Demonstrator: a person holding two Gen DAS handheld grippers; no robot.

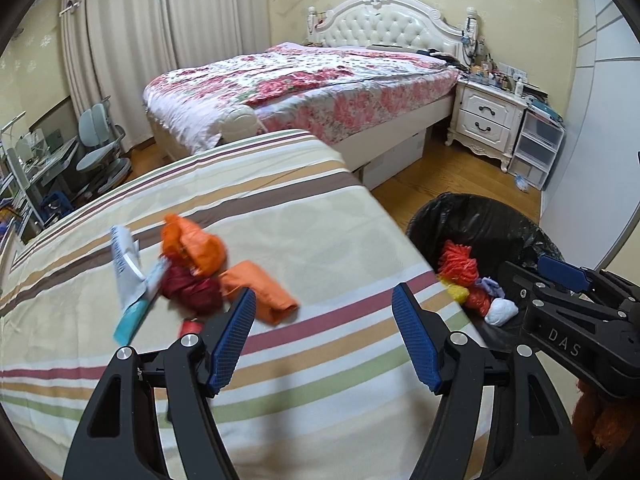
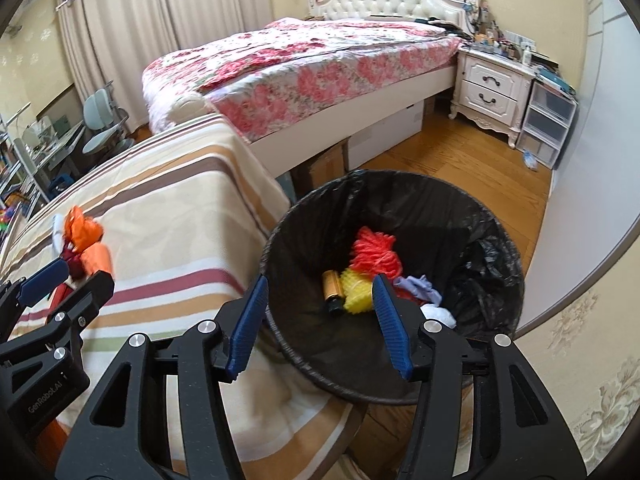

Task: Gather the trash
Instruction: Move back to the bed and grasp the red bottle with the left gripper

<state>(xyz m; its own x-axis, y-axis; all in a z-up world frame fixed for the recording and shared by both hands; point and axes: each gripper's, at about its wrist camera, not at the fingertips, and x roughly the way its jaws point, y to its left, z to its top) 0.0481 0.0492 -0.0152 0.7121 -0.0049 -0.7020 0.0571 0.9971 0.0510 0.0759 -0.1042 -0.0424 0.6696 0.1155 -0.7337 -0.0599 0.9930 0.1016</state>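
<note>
A pile of trash lies on the striped cloth [image 1: 320, 216]: an orange bag [image 1: 196, 246], a dark red crumpled wad [image 1: 192, 290], an orange piece [image 1: 264, 296] and a white-and-blue wrapper [image 1: 128, 276]. My left gripper [image 1: 325, 290] hangs open just right of the pile, with nothing between its pads. A black-lined trash bin [image 2: 440, 216] stands beside the table's edge. It holds a red mesh [image 2: 376, 252], a yellow mesh [image 2: 356, 294], a gold cylinder [image 2: 334, 288] and bits of cloth. My right gripper [image 2: 320, 280] is open over the bin's near rim, with nothing in it.
A bed with a floral cover [image 1: 312, 84] stands beyond the table. A white nightstand [image 1: 486, 118] and plastic drawers [image 1: 536, 148] line the right wall. A desk and chair [image 1: 98, 148] are at far left. Wooden floor [image 2: 460, 152] lies between bin and bed.
</note>
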